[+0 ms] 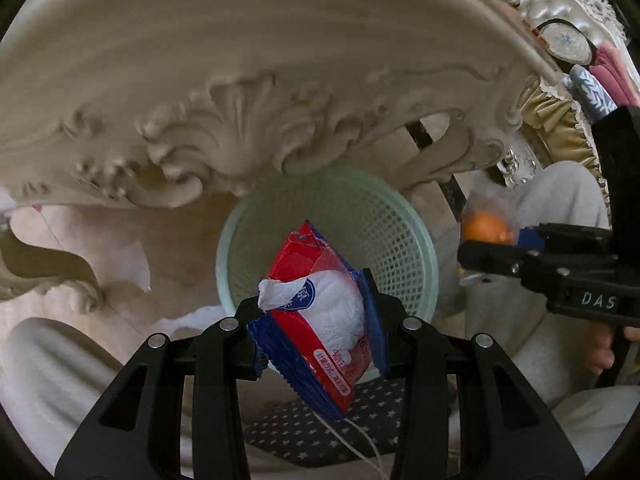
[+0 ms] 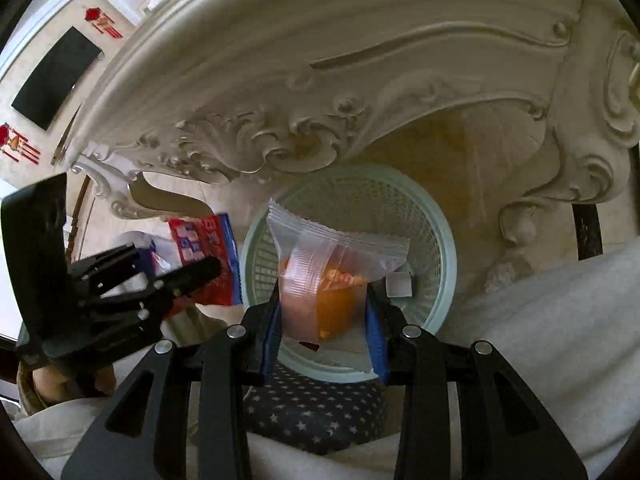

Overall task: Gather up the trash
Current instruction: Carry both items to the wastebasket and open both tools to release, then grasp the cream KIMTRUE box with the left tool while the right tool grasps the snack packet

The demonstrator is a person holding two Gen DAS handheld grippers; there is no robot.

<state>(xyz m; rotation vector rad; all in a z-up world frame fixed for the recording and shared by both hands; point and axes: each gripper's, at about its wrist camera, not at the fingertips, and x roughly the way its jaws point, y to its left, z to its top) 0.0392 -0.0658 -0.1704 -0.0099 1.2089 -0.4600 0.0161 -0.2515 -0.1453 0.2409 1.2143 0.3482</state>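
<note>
While both pieces of trash are held over the bin, neither is seen to be released yet. The left gripper is closed on a red, white and blue tissue packet, pinched between the blue pads, with a tuft of white tissue showing at its torn end. Directly ahead of and below this gripper, the pale green mesh wastebasket is seen open-mouthed on the floor, partly under the carved edge of the cream table.

The right gripper is closed on a clear snack wrapper with an orange item inside; the wrapper stands upright between the pads, and the basket rim is seen just beyond it. To the left of the right gripper, the other gripper with its red packet is visible, held near the basket's edge rather than over its centre.

One small pale scrap is seen against the basket's mesh wall; whether it is trash already dropped cannot be told. Little else is visible in the basket.

Judgement on progress: pick-up of these two items is done; deposit is left. Both are positioned for release, the right-hand wrapper more squarely over the opening. Whether further trash remains on the table cannot be determined, since its top is out of view.
</note>
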